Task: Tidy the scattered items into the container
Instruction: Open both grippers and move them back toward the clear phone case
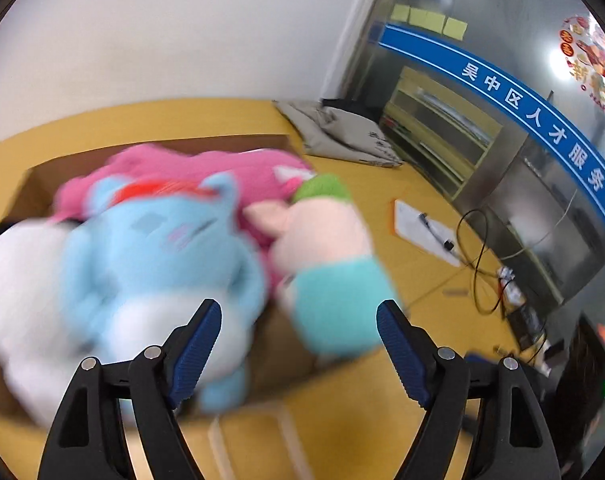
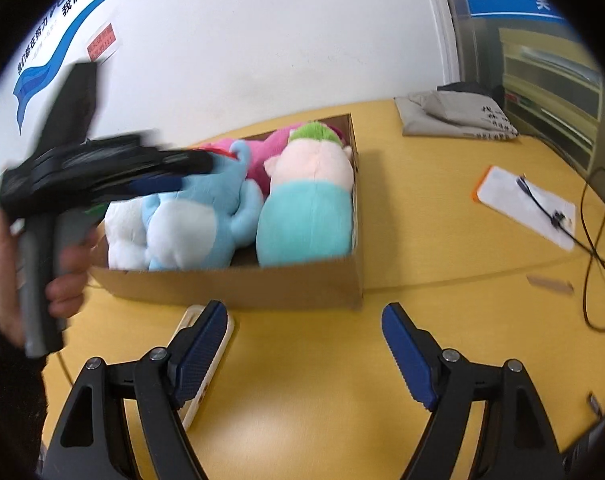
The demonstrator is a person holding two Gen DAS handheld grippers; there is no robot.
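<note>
An open cardboard box (image 2: 230,286) stands on the yellow table (image 2: 422,280). It holds a blue plush (image 2: 206,208), a white plush (image 2: 122,224), a pink plush (image 2: 270,148) and a doll with green hair and a teal body (image 2: 306,216). My right gripper (image 2: 304,320) hovers open and empty over the table, just in front of the box. A flat white item (image 2: 190,320) lies under its left finger. My left gripper (image 1: 300,320) is open and empty above the blurred toys (image 1: 162,240). In the right wrist view a hand (image 2: 62,272) holds the left gripper (image 2: 190,172) over the box's left end.
A folded grey bag (image 2: 454,116) lies at the far edge of the table. A clipboard with paper and a pen (image 2: 526,204) and a black cable (image 2: 598,248) lie to the right of the box. Behind are a white wall and a glass partition with shelves (image 1: 434,128).
</note>
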